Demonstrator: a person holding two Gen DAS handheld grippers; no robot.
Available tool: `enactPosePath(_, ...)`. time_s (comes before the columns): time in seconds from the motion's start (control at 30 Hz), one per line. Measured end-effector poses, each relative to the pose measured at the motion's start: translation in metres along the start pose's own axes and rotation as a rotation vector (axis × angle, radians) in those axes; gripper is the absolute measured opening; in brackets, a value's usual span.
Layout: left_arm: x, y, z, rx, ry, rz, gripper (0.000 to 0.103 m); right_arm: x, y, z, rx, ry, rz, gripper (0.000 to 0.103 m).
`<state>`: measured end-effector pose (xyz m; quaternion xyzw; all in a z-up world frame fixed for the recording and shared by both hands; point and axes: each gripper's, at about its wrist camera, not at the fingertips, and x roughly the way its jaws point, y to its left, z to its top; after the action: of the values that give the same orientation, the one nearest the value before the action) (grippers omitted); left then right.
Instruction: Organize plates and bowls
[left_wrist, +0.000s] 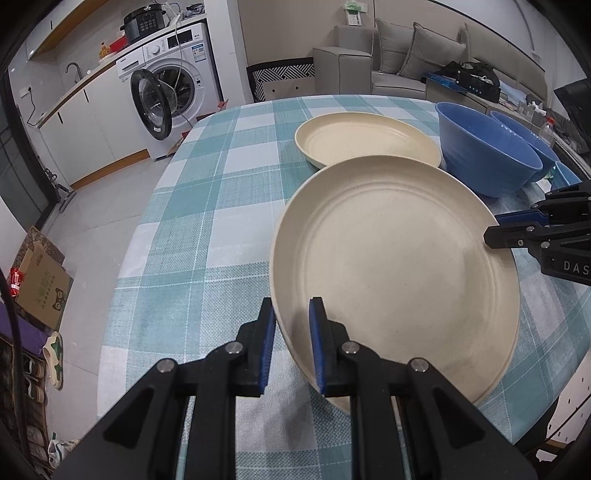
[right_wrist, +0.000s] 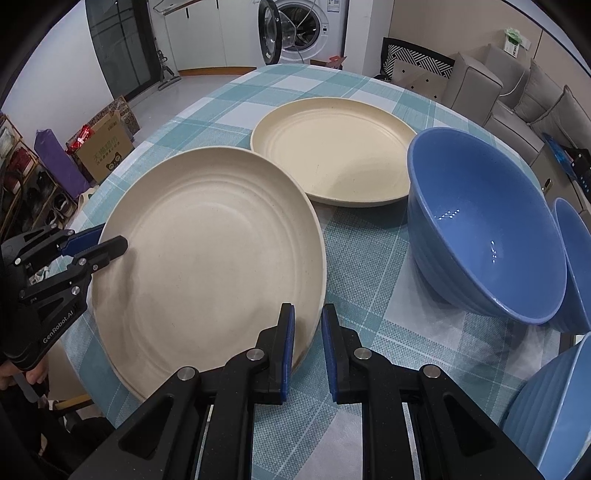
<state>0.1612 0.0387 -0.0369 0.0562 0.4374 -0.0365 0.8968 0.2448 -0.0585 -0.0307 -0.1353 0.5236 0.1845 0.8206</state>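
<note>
A large cream plate (left_wrist: 399, 266) (right_wrist: 207, 258) is held at two opposite rims, slightly tilted above the teal checked tablecloth (left_wrist: 207, 221) (right_wrist: 369, 258). My left gripper (left_wrist: 293, 310) is shut on its near-left rim and appears again in the right wrist view as the left gripper (right_wrist: 110, 243). My right gripper (right_wrist: 308, 310) is shut on the opposite rim, and the left wrist view also catches the right gripper (left_wrist: 495, 232). A second cream plate (left_wrist: 369, 140) (right_wrist: 332, 151) lies flat behind. Beside it stands a blue bowl (left_wrist: 484, 155) (right_wrist: 487, 236).
Two more blue bowls (right_wrist: 576, 258) (right_wrist: 554, 413) crowd the table's right edge. On the floor beyond the table are a washing machine (left_wrist: 166, 96) with its door open and a cardboard box (left_wrist: 40, 280). A patterned chair (left_wrist: 280, 79) and a grey sofa (left_wrist: 406, 55) stand behind.
</note>
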Motion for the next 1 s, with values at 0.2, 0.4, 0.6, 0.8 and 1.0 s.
enactPosePath(0.2, 0.000, 0.000, 0.001, 0.007, 0.005, 0.004, 0.016, 0.005, 0.003, -0.002, -0.020, 0.025, -0.004, 0.017)
enactPosePath(0.4, 0.004, 0.001, 0.000, 0.009, 0.015, -0.002, 0.016, 0.007, 0.002, -0.002, -0.024, 0.025, -0.008, 0.017)
enactPosePath(0.6, 0.004, 0.000, 0.001, 0.011, 0.017, -0.004, 0.019, 0.008, 0.003, -0.003, -0.035, 0.029, -0.009, 0.020)
enactPosePath(0.8, 0.004, 0.002, 0.001, 0.008, 0.014, -0.006, 0.020, 0.004, 0.009, -0.002, -0.063, 0.009, -0.010, 0.033)
enactPosePath(1.0, -0.004, 0.004, 0.002, -0.004, -0.022, -0.031, 0.039, -0.004, 0.007, -0.002, -0.049, -0.024, 0.019, 0.051)
